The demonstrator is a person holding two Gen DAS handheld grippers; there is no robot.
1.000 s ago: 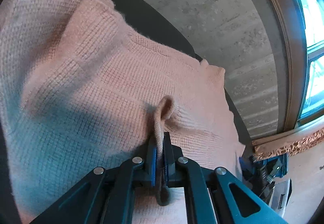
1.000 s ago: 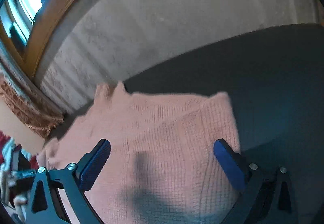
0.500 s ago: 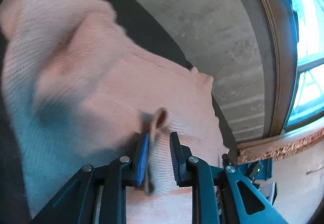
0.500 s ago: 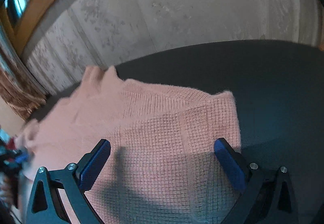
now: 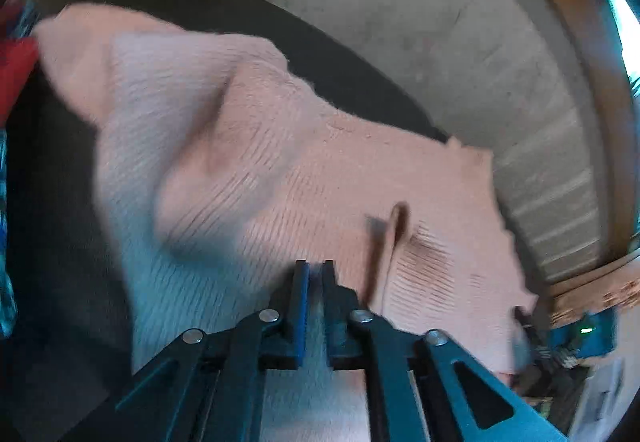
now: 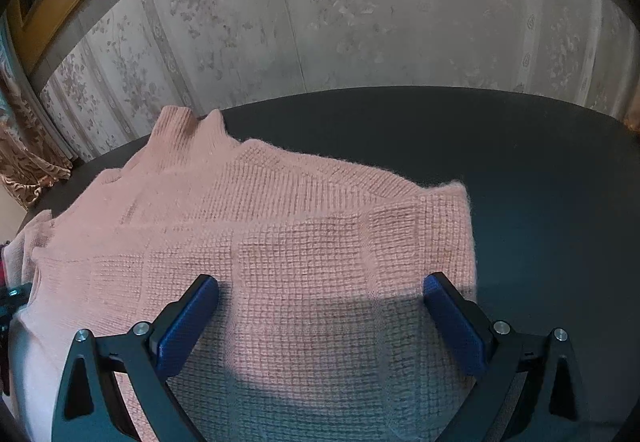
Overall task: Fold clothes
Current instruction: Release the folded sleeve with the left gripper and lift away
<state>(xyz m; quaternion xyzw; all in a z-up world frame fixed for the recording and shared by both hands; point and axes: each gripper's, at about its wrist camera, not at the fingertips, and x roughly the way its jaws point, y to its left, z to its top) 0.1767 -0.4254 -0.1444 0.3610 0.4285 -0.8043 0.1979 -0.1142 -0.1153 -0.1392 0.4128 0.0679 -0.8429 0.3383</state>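
A pink knitted sweater (image 5: 280,162) lies spread on a dark table (image 5: 340,54). My left gripper (image 5: 315,270) hovers over its near part. Its jaws stand a narrow slit apart and are closing, with nothing pinched between them. A small upright ridge of knit (image 5: 394,226) stands just to the right of the fingers, free of them. In the right wrist view the sweater (image 6: 280,234) fills the near half of the table (image 6: 480,134). My right gripper (image 6: 320,294) is open wide just above the sweater, close to its right edge, holding nothing.
A papered wall (image 6: 360,22) runs behind the table, with a wooden window frame (image 5: 592,62) and a patterned curtain (image 6: 24,170). Red cloth (image 5: 16,62) lies at the table's left end. A blue object (image 5: 580,334) sits past the sweater's right side.
My left gripper let go of the pinched fold of knit and shifted left of it; the fold now stands free. The right gripper stayed open while its view rolled level.
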